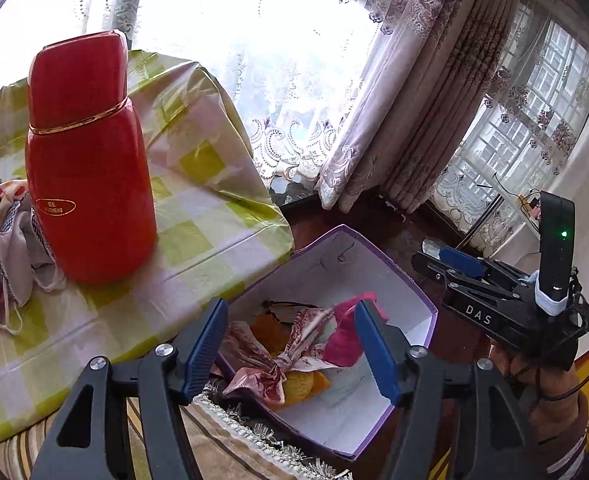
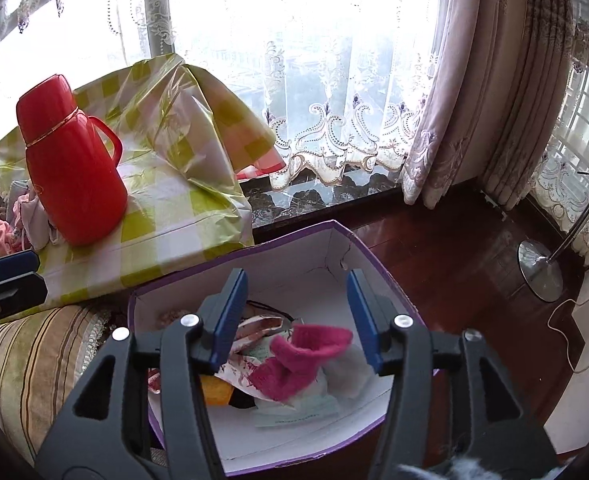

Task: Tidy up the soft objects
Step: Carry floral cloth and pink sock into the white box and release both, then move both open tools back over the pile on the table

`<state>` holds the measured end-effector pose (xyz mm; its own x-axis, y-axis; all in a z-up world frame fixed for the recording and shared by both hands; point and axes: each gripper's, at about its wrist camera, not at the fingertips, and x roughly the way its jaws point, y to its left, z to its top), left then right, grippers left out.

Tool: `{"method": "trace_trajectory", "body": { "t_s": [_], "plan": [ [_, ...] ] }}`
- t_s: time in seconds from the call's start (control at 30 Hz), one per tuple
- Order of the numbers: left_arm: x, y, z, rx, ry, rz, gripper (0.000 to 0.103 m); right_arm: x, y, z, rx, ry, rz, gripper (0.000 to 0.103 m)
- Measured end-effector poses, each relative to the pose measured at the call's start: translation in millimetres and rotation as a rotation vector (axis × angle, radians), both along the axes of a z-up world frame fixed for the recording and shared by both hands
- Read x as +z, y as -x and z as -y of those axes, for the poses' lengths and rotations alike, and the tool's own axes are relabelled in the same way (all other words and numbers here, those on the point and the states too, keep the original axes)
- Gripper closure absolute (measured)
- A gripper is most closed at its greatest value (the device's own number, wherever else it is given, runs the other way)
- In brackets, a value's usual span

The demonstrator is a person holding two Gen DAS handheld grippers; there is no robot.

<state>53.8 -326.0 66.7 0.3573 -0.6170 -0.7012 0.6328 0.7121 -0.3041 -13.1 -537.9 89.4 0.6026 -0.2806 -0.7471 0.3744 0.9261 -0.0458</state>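
Observation:
A white box with a purple rim (image 1: pixel 426 304) (image 2: pixel 230 256) stands on the floor beside the table. In it lie a pink knitted sock (image 2: pixel 294 360) (image 1: pixel 346 340), a red-patterned cloth (image 1: pixel 270 364) and an orange soft piece (image 1: pixel 298 386). My left gripper (image 1: pixel 290 306) hangs open over the box with nothing between its blue pads. My right gripper (image 2: pixel 297 276) is open too, above the pink sock, with its pads clear of it. More soft things (image 1: pixel 10 248) (image 2: pixel 26 216) are piled on the table behind the flask.
A red vacuum flask (image 1: pixel 86 160) (image 2: pixel 70 160) stands on the green-checked tablecloth (image 1: pixel 198 208). A striped cushion (image 2: pixel 34 360) lies left of the box. Curtains (image 2: pixel 454 120) hang behind, and a lamp stand's round base (image 2: pixel 540 276) rests on the dark wooden floor at the right.

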Motion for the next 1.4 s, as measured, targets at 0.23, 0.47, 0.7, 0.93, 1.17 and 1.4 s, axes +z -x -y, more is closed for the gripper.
{"method": "trace_trajectory", "body": {
  "t_s": [0.23, 0.47, 0.7, 0.93, 1.17, 1.4],
  "plan": [
    [-1, -5, -16, 0.055, 0.005, 0.002, 0.036, 16, 1, -20, 0.037, 0.080, 0.057, 0.018],
    [5, -7, -43, 0.155, 0.001, 0.067, 0.036, 30, -6, -59, 0.091, 0.141, 0.106, 0.005],
    [7, -19, -91, 0.291, -0.009, 0.156, 0.036, 29, -18, -111, 0.232, 0.172, 0.145, 0.005],
    [2, -41, -152, 0.394, 0.018, 0.072, 0.036, 28, -35, -145, 0.332, 0.032, 0.155, 0.005],
    [-2, -56, -212, 0.532, 0.058, 0.060, 0.036, 22, -55, -184, 0.402, -0.016, 0.132, 0.005],
    [-10, -76, -262, 0.661, 0.088, 0.019, 0.036, 8, -81, -224, 0.484, -0.068, 0.103, 0.005]
  ]
}}
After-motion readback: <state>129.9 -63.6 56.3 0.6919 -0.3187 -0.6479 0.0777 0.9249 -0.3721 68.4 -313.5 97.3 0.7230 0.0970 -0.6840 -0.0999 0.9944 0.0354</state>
